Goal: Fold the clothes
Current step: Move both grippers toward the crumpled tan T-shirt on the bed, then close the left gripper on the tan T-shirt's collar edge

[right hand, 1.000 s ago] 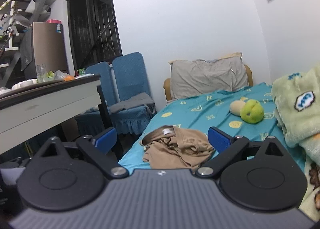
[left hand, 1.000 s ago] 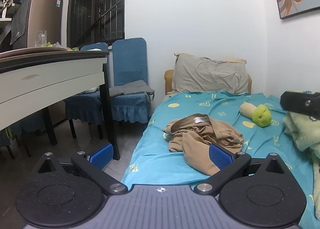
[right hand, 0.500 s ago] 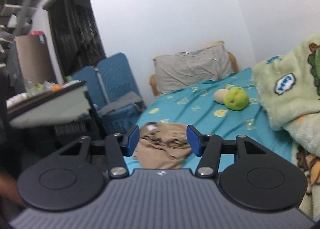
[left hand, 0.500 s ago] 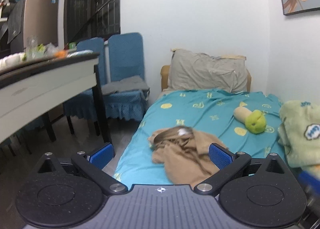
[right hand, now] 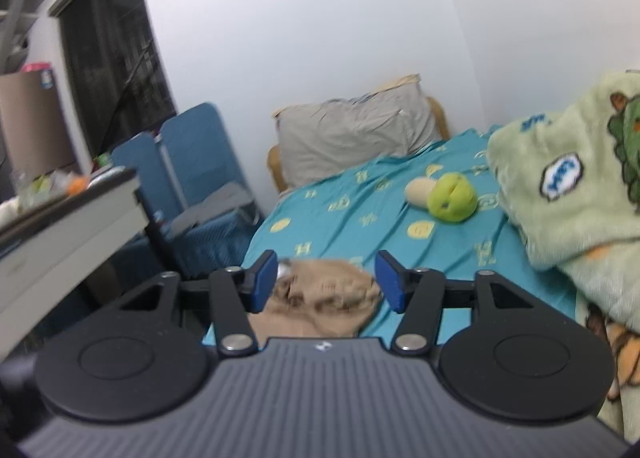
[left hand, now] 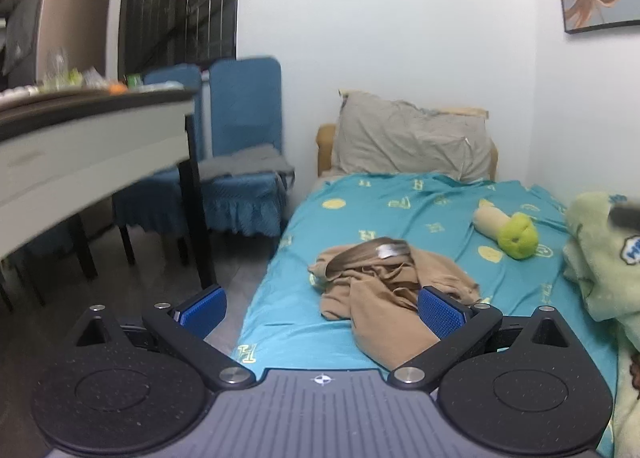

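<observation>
The blue-padded black left gripper (left hand: 322,308) is kept spread wide, as it was a second ago, and nothing is held in it. The blue-padded black right gripper (right hand: 327,284) is seen half closed now; a second ago it was wide. Nothing is held there either. The crumpled tan cloth garment (left hand: 384,286) is seen low in the middle of both frames, on the teal bed sheet with yellow marks (left hand: 408,213), and it has not been touched. A grey pillow (left hand: 408,137) is seen at the head of the bed. A green and cream soft toy (left hand: 510,232) is seen right of middle. A pale green fluffy blanket (right hand: 568,181) is piled at the right edge. Two blue chairs (left hand: 240,129) and a white table (left hand: 80,137) are seen on the left.
</observation>
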Demonstrator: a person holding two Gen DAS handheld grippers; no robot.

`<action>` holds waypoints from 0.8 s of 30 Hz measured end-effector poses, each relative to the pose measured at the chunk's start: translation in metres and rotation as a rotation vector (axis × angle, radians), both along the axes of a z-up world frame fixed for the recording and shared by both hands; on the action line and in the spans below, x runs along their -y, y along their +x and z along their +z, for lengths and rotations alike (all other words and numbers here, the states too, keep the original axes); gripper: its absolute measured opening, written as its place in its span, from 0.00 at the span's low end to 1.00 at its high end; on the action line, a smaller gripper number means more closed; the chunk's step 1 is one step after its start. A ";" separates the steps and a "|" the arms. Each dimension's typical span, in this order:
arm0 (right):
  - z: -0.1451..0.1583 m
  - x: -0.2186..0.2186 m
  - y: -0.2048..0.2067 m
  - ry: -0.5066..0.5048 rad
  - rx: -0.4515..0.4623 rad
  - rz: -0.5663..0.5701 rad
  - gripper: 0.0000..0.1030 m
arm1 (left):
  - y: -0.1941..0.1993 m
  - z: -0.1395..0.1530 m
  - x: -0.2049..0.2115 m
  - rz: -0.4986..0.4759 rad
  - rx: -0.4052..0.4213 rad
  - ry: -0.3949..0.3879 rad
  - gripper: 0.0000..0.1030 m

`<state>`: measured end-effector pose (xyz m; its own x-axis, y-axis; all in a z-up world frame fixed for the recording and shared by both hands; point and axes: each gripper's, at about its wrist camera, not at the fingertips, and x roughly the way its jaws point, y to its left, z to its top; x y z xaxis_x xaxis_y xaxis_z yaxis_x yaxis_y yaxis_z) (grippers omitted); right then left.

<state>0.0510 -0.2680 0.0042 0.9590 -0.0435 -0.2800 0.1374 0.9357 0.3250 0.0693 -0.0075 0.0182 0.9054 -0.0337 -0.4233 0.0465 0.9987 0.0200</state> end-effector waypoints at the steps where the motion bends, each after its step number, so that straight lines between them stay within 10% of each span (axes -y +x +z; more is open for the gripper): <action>1: 0.006 -0.002 0.008 -0.011 -0.002 -0.004 0.79 | 0.012 -0.002 -0.004 -0.002 -0.013 -0.002 0.98; 3: 0.014 -0.004 0.024 -0.021 -0.009 0.006 0.92 | 0.038 -0.009 -0.012 -0.004 -0.040 -0.018 0.98; 16: -0.048 0.009 0.082 0.096 -0.139 0.103 0.89 | 0.226 -0.097 -0.021 0.033 -0.168 -0.115 0.79; 21: -0.076 0.016 0.103 0.140 -0.181 0.122 0.89 | 0.273 -0.121 -0.012 0.003 -0.102 -0.106 0.68; 24: -0.089 0.019 0.122 0.129 -0.193 0.119 0.89 | 0.295 -0.129 -0.009 -0.017 -0.111 -0.108 0.34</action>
<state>0.1732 -0.2874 -0.0850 0.8834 0.1144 -0.4544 0.0999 0.9015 0.4211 0.3645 0.0017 -0.1105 0.8520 -0.0988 -0.5141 0.0589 0.9939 -0.0933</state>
